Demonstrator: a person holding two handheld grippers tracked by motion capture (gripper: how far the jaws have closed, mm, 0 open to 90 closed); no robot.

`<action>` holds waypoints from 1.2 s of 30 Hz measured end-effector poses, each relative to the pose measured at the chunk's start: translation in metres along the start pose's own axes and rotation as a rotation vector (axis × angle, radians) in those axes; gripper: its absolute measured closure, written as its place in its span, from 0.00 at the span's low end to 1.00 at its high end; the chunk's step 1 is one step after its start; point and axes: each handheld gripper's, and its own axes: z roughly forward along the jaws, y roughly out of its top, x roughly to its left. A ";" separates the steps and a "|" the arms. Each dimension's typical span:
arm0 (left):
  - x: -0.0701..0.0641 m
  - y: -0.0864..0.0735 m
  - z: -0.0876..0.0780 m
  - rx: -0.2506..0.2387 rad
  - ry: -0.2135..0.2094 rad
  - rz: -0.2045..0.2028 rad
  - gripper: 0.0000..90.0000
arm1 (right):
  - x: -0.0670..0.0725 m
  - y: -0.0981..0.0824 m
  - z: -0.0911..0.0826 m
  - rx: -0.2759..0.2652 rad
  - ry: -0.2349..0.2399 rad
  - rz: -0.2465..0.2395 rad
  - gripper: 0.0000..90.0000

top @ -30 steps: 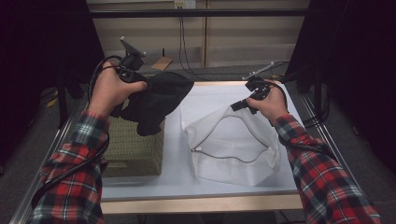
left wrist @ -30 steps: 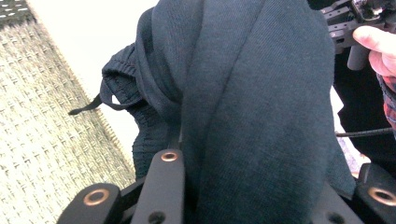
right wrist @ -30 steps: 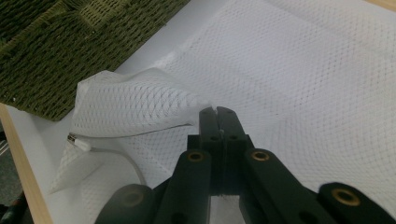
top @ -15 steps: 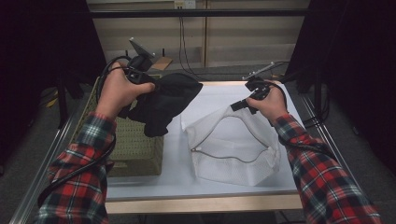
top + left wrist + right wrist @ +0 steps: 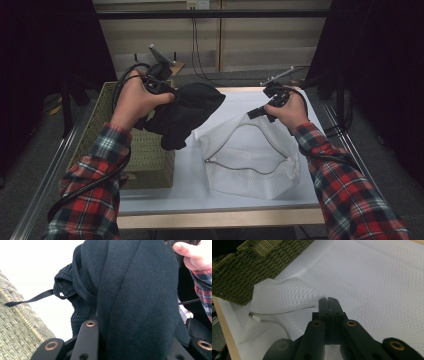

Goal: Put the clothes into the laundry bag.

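A person in plaid sleeves is working two grippers over a white table [image 5: 165,197], handling a dark garment [image 5: 187,112] and a white mesh bag [image 5: 250,165].

The left gripper [image 5: 172,95] is clamping the garment between its jaws and holding it in the air at about 10 o'clock of the bag. In the left gripper view the cloth [image 5: 135,302] is bulging thickly between the black jaws, with a ribbed hem and a thin dark strap [image 5: 30,300] trailing toward 9 o'clock. The garment is hanging over the table's left part, its lower end drooping just beside the basket [image 5: 145,155] rim and near the bag's upper left corner; whether it is touching either, the pictures are not showing.

The right gripper [image 5: 255,112] is pinching the bag's top edge at about 12 o'clock of the bag, jaws pressed together on the mesh. In the right gripper view the closed jaw tips [image 5: 329,302] are biting a fold of the netting [image 5: 287,300] and lifting it, so the zippered mouth is gaping. The zipper pull [image 5: 254,316] is lying at 9 o'clock of the tips.

The olive woven basket is sitting at the table's left edge, at 9 o'clock of the bag, the two just apart.
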 end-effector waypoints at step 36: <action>-0.025 -0.003 0.021 0.054 -0.054 0.070 0.83 | 0.002 0.001 0.002 -0.011 0.002 -0.010 1.00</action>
